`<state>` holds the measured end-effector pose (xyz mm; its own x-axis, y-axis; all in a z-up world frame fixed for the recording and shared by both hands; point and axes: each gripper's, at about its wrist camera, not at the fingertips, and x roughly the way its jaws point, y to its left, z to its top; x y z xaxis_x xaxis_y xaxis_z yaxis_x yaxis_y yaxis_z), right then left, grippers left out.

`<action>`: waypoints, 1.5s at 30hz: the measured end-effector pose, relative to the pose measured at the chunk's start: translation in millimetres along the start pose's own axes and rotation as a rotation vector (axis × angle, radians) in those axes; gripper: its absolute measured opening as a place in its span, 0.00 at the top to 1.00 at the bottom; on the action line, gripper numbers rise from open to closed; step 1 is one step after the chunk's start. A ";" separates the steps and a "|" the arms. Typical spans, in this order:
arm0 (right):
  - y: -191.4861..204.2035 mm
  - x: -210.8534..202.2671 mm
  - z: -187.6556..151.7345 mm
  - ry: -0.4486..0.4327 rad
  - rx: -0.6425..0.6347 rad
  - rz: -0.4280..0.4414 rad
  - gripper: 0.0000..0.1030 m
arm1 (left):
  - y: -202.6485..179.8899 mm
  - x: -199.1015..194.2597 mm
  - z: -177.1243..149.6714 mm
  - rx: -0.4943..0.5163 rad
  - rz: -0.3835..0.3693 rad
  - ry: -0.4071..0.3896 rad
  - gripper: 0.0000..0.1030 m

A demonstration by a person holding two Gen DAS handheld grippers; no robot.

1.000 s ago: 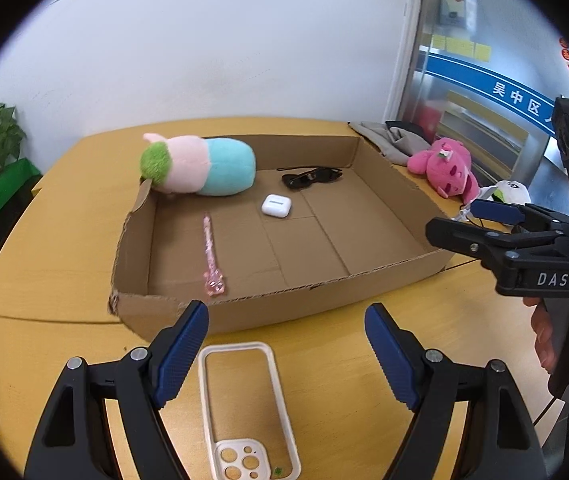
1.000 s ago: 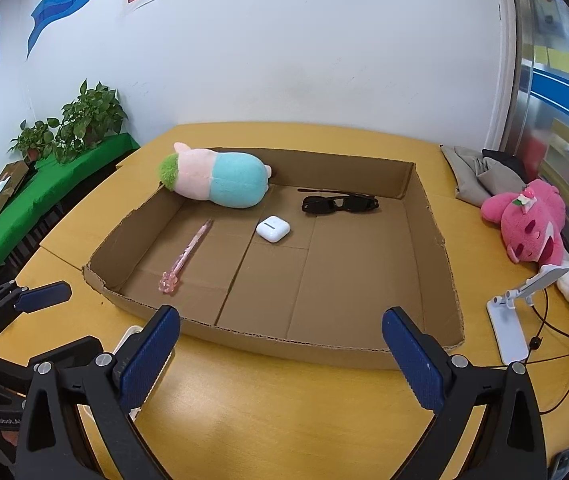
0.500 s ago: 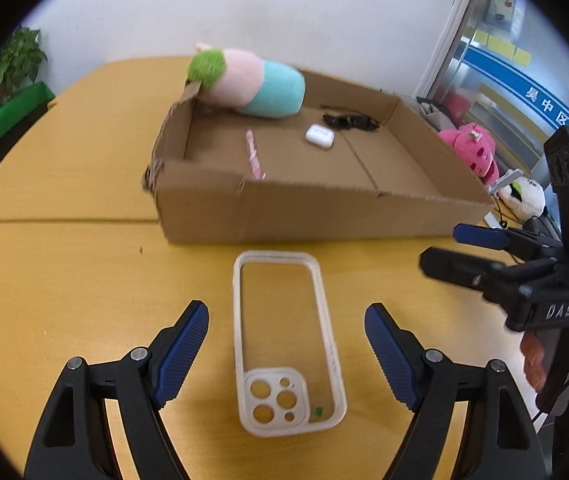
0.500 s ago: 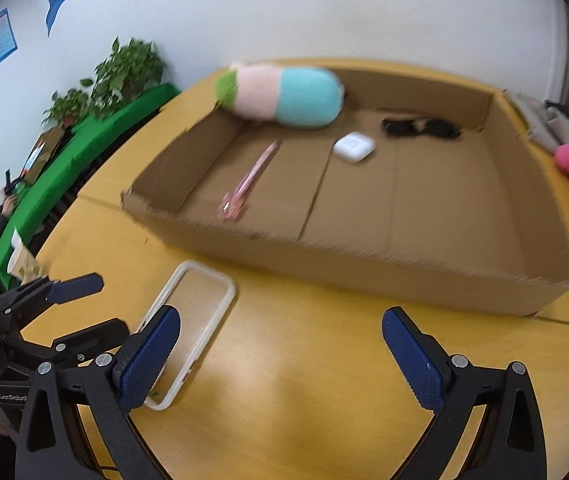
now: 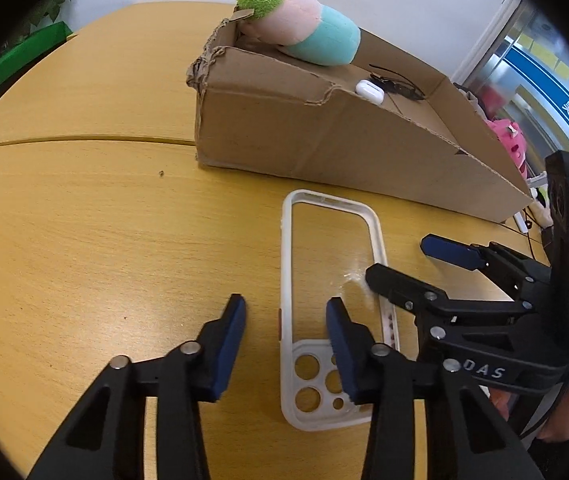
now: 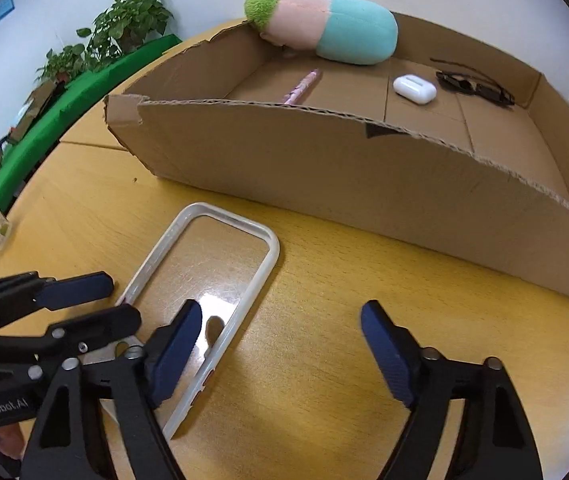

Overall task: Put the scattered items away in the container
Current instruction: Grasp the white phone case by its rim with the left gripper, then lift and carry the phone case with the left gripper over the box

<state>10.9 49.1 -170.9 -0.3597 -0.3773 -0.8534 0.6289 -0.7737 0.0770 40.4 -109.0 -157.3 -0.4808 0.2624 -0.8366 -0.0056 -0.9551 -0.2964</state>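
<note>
A white-rimmed clear phone case [image 5: 288,240] [image 6: 272,256] lies flat on the wooden table in front of the cardboard box [image 5: 324,132] [image 6: 324,168]. My left gripper [image 5: 286,320] [image 6: 118,300] is low over the case's camera end. Its jaws are closing astride the left rim, pads not touching it. My right gripper [image 6: 280,320] [image 5: 396,258] straddles the right rim, also closing, with a gap on both sides. In the box lie a pink, green and teal plush [image 6: 324,28], a white earbud case [image 6: 414,88], sunglasses [image 6: 472,84] and a pink pen [image 6: 302,86].
The box's near wall stands just beyond the case. A pink plush toy [image 5: 508,144] and cables [image 5: 528,224] sit off the box's right end. Potted plants [image 6: 124,28] on a green ledge [image 6: 64,120] line the far left. Bare tabletop [image 5: 84,240] stretches left of the case.
Both grippers have sunk toward the table and tipped downward onto the phone case. Both pairs of jaws have narrowed, the left much more. The case now lies between the fingers.
</note>
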 end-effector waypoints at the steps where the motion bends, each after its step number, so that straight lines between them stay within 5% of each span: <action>1: 2.2 0.2 -0.2 -0.003 -0.019 -0.018 0.36 | 1.0 0.7 0.1 -0.004 -0.002 0.004 0.75; 5: 7.2 -1.6 0.3 -0.006 -0.053 0.000 0.60 | 0.7 4.6 -1.5 -0.013 -0.038 0.024 0.93; 7: 11.5 -1.2 1.0 0.001 -0.070 0.032 0.85 | -4.0 4.6 -1.9 0.005 -0.018 0.024 0.93; 14: 8.7 -10.0 -2.2 -0.018 -0.062 0.049 0.87 | -12.8 -9.4 -6.3 0.001 -0.032 0.003 0.94; 21: -4.0 -75.7 -3.5 -0.197 -0.050 0.053 0.87 | -49.7 -57.7 4.4 0.089 -0.045 -0.119 0.94; 37: -73.9 -213.3 66.1 -0.456 -0.012 -0.124 0.88 | -172.3 -108.6 103.8 0.333 -0.130 -0.329 0.93; 45: -103.6 -263.2 125.8 -0.504 -0.055 -0.178 0.88 | -221.0 -139.6 161.4 0.401 -0.127 -0.421 0.93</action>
<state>-46.3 164.4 110.6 -0.7421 -0.4505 -0.4964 0.5579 -0.8256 -0.0848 -32.8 43.2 99.4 -0.7607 0.3788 -0.5271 -0.3770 -0.9189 -0.1162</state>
